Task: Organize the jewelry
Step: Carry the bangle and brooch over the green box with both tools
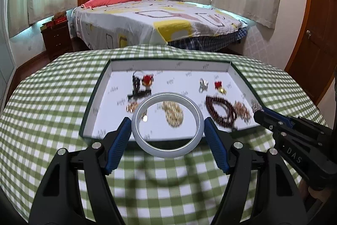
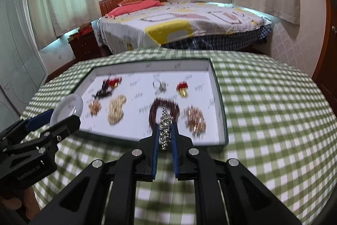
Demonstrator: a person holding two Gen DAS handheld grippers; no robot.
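Left wrist: pale, smooth, round bangle (image 1: pixel 168 151)

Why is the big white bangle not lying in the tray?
It is out of the tray, lifted up. The left tool squeezes the white bangle between its blue pads, above the checked cloth just before the tray.

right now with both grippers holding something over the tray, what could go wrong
1. The left gripper holds the pale bangle only at two opposite edges; the smooth ring could slip or twist out.
2. The silver chain dangles loosely from the right gripper and could snag the dark bead bracelet beneath it.
3. The grippers sit close together, so they might bump.
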